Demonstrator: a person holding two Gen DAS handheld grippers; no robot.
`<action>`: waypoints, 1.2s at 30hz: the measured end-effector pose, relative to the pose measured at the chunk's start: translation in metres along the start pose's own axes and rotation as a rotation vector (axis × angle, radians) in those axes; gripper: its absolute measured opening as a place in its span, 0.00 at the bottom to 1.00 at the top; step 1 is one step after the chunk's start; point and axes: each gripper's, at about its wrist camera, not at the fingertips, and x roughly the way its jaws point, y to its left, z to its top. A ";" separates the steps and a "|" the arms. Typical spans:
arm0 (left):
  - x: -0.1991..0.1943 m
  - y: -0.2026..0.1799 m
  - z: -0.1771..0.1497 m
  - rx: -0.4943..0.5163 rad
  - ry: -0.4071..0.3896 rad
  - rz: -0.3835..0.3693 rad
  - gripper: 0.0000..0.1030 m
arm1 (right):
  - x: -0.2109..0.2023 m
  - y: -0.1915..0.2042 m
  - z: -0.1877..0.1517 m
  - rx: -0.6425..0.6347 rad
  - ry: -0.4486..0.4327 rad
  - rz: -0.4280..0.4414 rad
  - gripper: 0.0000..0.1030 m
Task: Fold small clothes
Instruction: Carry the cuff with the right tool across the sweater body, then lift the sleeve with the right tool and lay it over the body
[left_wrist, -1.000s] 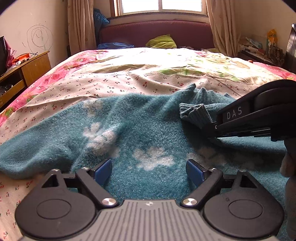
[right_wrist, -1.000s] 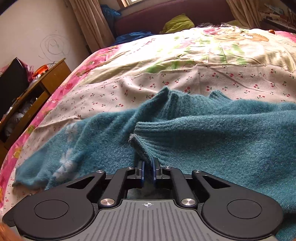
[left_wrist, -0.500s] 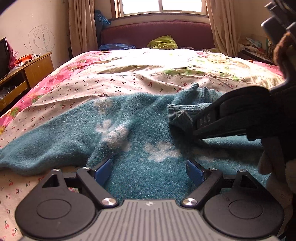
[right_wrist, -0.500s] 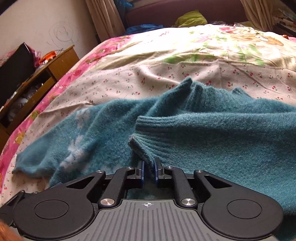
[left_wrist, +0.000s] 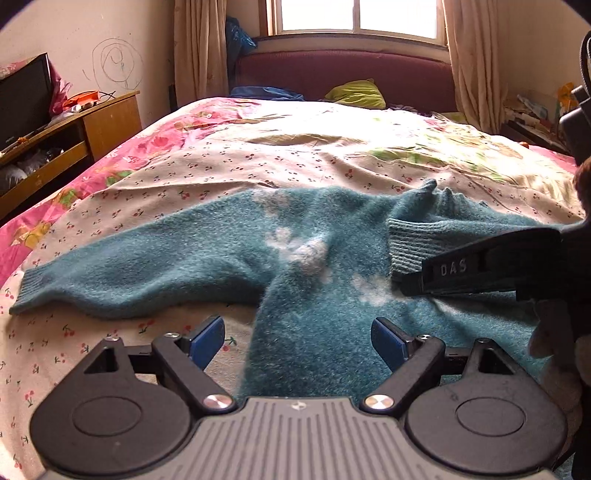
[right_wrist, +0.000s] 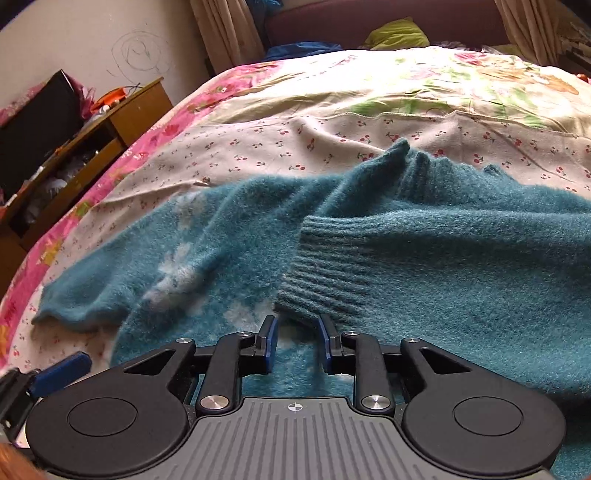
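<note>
A small teal fuzzy sweater (left_wrist: 306, 306) with white flower patches lies on the bed; it also shows in the right wrist view (right_wrist: 461, 266). Its left sleeve (left_wrist: 122, 266) stretches out to the left. Its right sleeve is folded across the body, ribbed cuff (right_wrist: 325, 269) lying on the chest. My right gripper (right_wrist: 295, 341) is open just behind that cuff, which lies loose in front of the pads; it also shows in the left wrist view (left_wrist: 417, 286). My left gripper (left_wrist: 298, 338) is wide open and empty over the sweater's lower body.
The bed carries a cherry-print and floral quilt (left_wrist: 332, 155). A wooden TV cabinet (left_wrist: 74, 129) stands along the left side. A dark red headboard (left_wrist: 343, 74) and a green pillow (left_wrist: 354, 94) lie at the far end under the window.
My right gripper has opened and let go of the sleeve cuff, which now lies on the sweater's body. My left gripper has drawn back, so more of the left sleeve shows.
</note>
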 end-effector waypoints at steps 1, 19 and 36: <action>-0.001 0.003 -0.001 -0.011 0.001 0.000 0.93 | -0.002 0.002 0.002 -0.005 -0.017 -0.008 0.24; -0.035 0.100 -0.008 -0.268 -0.040 0.174 0.93 | 0.021 0.184 0.033 -0.477 0.041 0.111 0.24; -0.045 0.204 -0.040 -0.565 -0.078 0.317 0.89 | 0.127 0.377 -0.036 -1.098 0.183 0.262 0.48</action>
